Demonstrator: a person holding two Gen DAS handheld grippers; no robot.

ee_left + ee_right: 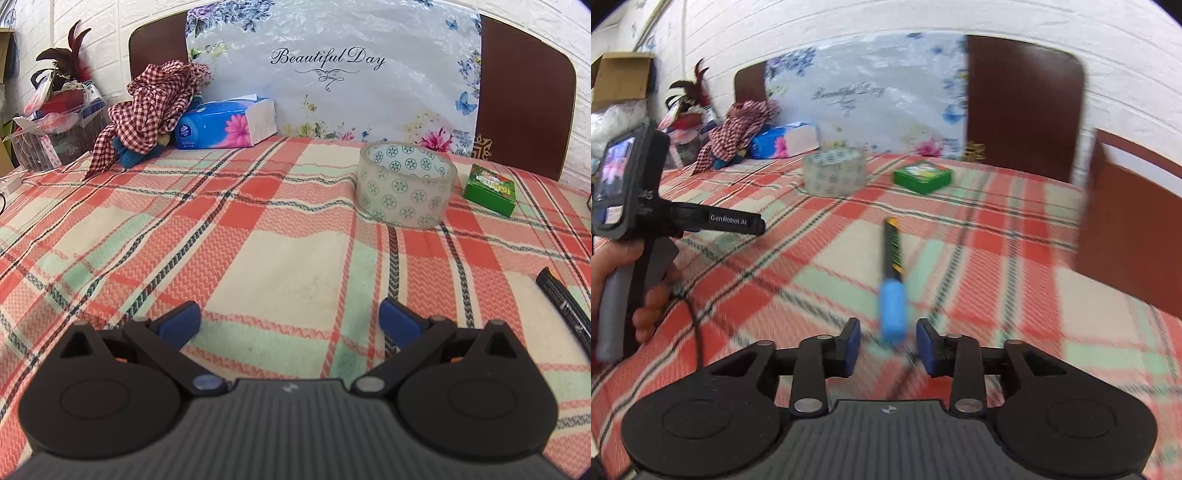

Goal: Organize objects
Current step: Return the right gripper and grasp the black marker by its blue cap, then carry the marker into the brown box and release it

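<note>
A black marker with a blue cap (892,258) lies on the plaid sheet (258,240), cap end toward me. My right gripper (888,341) stands open around the cap, with a gap between each blue pad and the cap. The right wrist view is blurred. In the left wrist view the marker (565,306) shows at the right edge. My left gripper (290,317) hangs open and wide over bare sheet, holding nothing. Farther back stand a clear tape roll with green flowers (404,184) (834,171) and a small green box (489,188) (921,177).
A blue tissue pack (225,123) and a red checked cloth (147,110) lie at the back left. A floral "Beautiful Day" cover (332,74) leans on the brown headboard (524,110). Clutter (55,122) is piled beyond the left edge. A brown board (1126,240) stands at the right.
</note>
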